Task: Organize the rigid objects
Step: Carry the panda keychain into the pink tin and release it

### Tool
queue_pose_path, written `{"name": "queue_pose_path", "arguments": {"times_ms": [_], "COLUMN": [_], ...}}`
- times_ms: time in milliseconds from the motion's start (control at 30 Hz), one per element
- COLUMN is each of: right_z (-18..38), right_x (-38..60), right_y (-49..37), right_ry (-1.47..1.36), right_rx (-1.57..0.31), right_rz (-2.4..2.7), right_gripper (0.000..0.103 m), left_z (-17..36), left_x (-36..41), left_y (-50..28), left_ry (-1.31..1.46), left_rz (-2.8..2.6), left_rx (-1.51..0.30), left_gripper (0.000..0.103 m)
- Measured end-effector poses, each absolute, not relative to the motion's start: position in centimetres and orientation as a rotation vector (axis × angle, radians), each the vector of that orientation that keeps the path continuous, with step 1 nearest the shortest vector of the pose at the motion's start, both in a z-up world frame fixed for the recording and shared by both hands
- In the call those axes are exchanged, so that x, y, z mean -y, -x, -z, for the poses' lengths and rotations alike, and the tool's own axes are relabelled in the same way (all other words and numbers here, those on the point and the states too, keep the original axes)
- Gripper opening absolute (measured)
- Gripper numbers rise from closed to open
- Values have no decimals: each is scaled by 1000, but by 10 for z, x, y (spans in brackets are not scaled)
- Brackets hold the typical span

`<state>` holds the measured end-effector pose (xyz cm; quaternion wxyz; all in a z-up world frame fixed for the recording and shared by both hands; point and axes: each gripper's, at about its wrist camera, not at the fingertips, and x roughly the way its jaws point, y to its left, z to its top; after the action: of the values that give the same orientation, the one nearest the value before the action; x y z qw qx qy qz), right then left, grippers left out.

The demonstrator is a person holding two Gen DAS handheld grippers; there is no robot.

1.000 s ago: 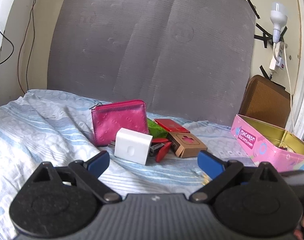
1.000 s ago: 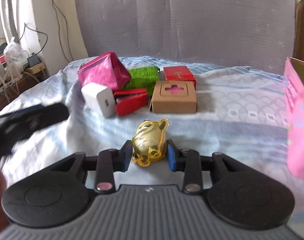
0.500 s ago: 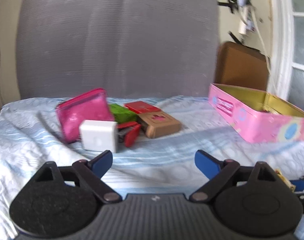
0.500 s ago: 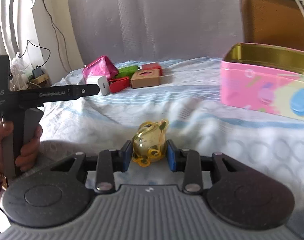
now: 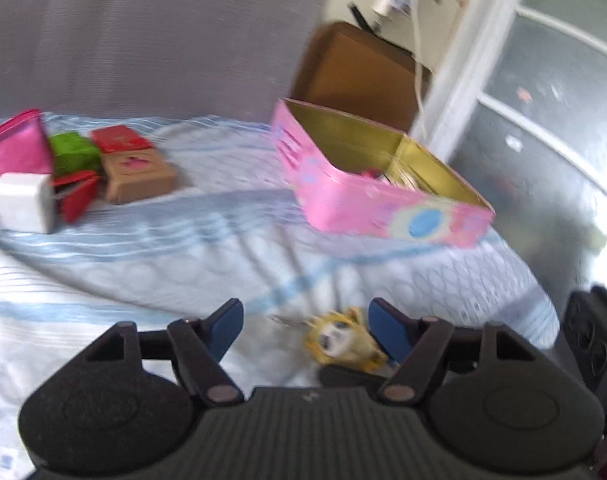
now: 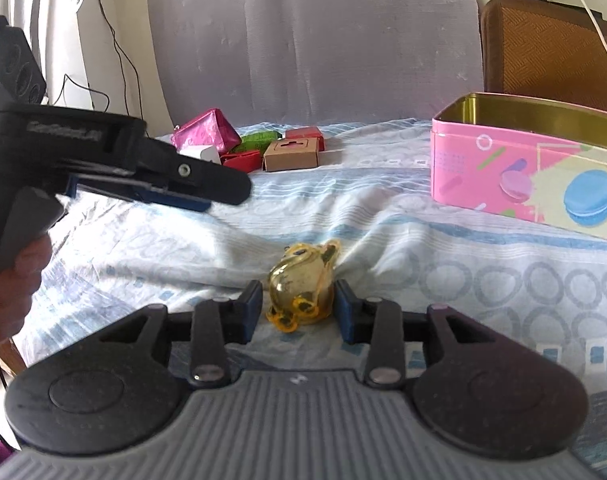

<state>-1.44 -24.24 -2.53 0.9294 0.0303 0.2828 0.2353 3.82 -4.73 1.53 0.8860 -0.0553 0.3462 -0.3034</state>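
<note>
Change first: the right gripper (image 6: 299,308) has carried the yellow toy (image 6: 303,288) away from the pile of small things. That pile, once just ahead of it, now sits far off at the upper middle of its frame, and the pink tin (image 6: 483,168) fills the right side. The jaws have opened a little. A thin strip of sheet seems to show between the left pad and the toy, so I judge that the grip is loosened and the toy rests on the bed sheet (image 6: 383,240), though this is hard to see.

The left gripper (image 5: 303,324) has swung toward the tin, and its picture is blurred from the motion. Its jaws have just been closing from wide to about half; nothing is pressed between them. The toy appears low in its frame, near its right finger, but in the right wrist view this gripper hangs at the left middle, above the toy and apart from it.

For the task, I think the toy is meant for the open tin, and it is not yet inside. Possibly the left gripper will take it.

The toy is a small clear-yellow animal figure, hard and glossy, standing upright at the centre of the right wrist frame. In the pile remain the pink purse (image 6: 207,132), the brown box (image 6: 291,156) and the white block (image 5: 23,204).
</note>
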Motion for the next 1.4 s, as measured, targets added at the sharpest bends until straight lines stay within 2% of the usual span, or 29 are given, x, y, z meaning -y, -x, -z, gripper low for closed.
{"name": "queue_pose_path", "arguments": {"times_ms": [233, 267, 300, 333, 467, 833, 1067, 1267, 1367, 1400], "right_z": [25, 25, 25, 25, 17, -31, -30, -15, -9, -8], "right_x": [241, 241, 241, 245, 253, 290, 329, 349, 354, 355], "right_y": [16, 17, 17, 17, 18, -25, -67, -95, -103, -105], "right_ry": [-73, -70, -80, -105, -133, -53, -76, -108, -136, -143], "right_rx": [-583, -582, -579, -577, -520, -265, -262, -301, -332, -332], "right_rz": [-472, -462, -440, -435, -414, -255, -166, -121, -99, -90], "right_gripper": [43, 42, 38, 38, 38, 38, 38, 38, 40, 41], "left_z": [10, 10, 8, 6, -13, -75, -68, -52, -42, -39], "left_x": [82, 82, 83, 83, 92, 172, 229, 247, 255, 258], "left_y": [-46, -44, -44, -44, -49, -104, -139, -161, -167, -168], "left_ry": [98, 103, 108, 105, 93, 8, -20, -10, -18, -23], "left_rz": [677, 682, 705, 694, 710, 751, 749, 739, 723, 716], "left_rx": [-831, -818, -819, -812, -764, -570, -575, -619, -632, -642], "left_gripper": [72, 66, 56, 52, 51, 49, 50, 50, 57, 63]}}
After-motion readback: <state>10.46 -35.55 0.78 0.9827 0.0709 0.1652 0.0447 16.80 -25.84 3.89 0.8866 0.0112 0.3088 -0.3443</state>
